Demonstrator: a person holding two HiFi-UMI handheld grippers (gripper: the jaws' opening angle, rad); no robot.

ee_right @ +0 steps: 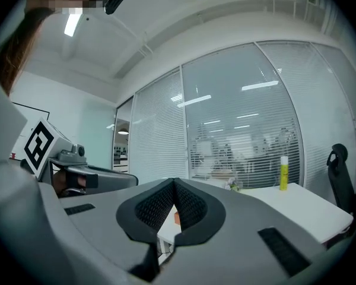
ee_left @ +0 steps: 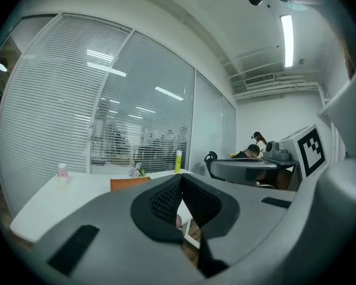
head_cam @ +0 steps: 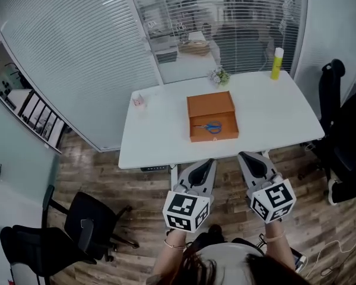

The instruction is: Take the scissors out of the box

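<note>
Head view — looking down on a white table [head_cam: 160, 136], finding an open orange box [head_cam: 209, 104] near its middle and blue-handled scissors [head_cam: 209, 126] lying flat inside it. Hovering short of the table's near edge, well apart from the box: left gripper [head_cam: 209, 162] and right gripper [head_cam: 245, 158], side by side. Left gripper view: showing jaws pressed together at the tips, gripping nothing, pointing toward the box's orange wall. Right gripper view: likewise showing jaws closed and empty, catching a sliver of orange through the gap behind the tips.
</note>
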